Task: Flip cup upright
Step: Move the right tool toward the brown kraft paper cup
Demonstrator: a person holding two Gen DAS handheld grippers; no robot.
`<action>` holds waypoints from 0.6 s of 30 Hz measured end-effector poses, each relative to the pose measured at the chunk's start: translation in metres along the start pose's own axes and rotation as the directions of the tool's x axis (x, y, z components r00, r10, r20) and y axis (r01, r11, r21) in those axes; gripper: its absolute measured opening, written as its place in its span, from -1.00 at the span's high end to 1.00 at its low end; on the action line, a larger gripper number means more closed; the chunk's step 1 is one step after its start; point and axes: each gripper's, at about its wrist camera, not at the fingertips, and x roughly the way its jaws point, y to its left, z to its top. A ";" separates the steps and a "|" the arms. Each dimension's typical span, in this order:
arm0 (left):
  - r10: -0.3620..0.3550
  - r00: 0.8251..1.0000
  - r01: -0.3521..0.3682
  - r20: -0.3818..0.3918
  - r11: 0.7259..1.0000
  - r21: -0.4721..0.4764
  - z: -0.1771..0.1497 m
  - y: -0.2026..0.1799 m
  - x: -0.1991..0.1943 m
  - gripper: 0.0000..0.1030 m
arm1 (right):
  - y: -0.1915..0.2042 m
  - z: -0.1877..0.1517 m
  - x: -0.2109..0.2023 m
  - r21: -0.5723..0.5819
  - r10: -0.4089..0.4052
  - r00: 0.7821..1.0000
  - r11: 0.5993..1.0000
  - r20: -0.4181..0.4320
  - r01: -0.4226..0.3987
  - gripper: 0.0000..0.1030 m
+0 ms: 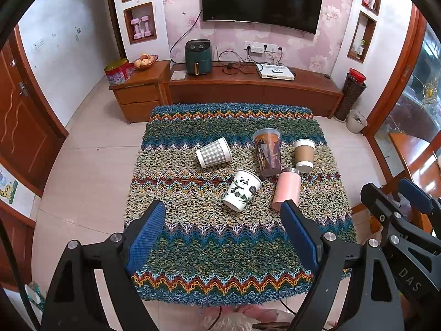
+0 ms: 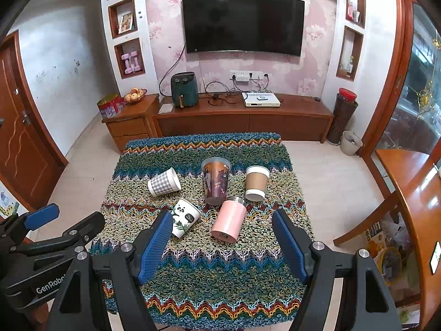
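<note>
Five cups sit on a knitted zigzag cloth [image 1: 220, 248] over a small table. A grey checked cup [image 1: 213, 153] [image 2: 164, 183] lies on its side. A panda cup [image 1: 242, 189] [image 2: 185, 217] lies tilted. A pink tumbler [image 1: 286, 190] [image 2: 228, 220] lies on its side. A tall dark printed cup [image 1: 268, 151] [image 2: 215, 180] and a brown paper cup [image 1: 304, 155] [image 2: 256, 183] stand with the wide end up. My left gripper [image 1: 223, 220] is open and empty, short of the panda cup. My right gripper [image 2: 222, 226] is open and empty, around the pink tumbler's near end in view.
A wooden TV cabinet [image 2: 242, 121] with an air fryer [image 2: 184, 89] and a white box stands behind the table. A white bin [image 2: 350, 143] sits at the back right. A wooden door [image 2: 22, 143] is on the left, glass cabinets on the right.
</note>
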 end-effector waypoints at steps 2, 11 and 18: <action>0.000 1.000 0.000 0.001 1.000 0.002 0.000 0.000 0.000 -0.70 | 0.001 -0.001 -0.001 0.000 -0.002 1.000 1.000 0.002 0.002 -0.46; -0.008 1.000 0.008 0.000 1.000 0.020 0.001 0.006 -0.003 -0.70 | 0.011 -0.003 -0.003 0.009 -0.026 1.000 1.000 0.005 0.026 -0.46; -0.020 1.000 0.019 0.007 0.999 0.050 -0.002 0.008 -0.005 -0.70 | 0.016 -0.007 -0.011 0.027 -0.058 0.998 0.998 0.014 0.057 -0.46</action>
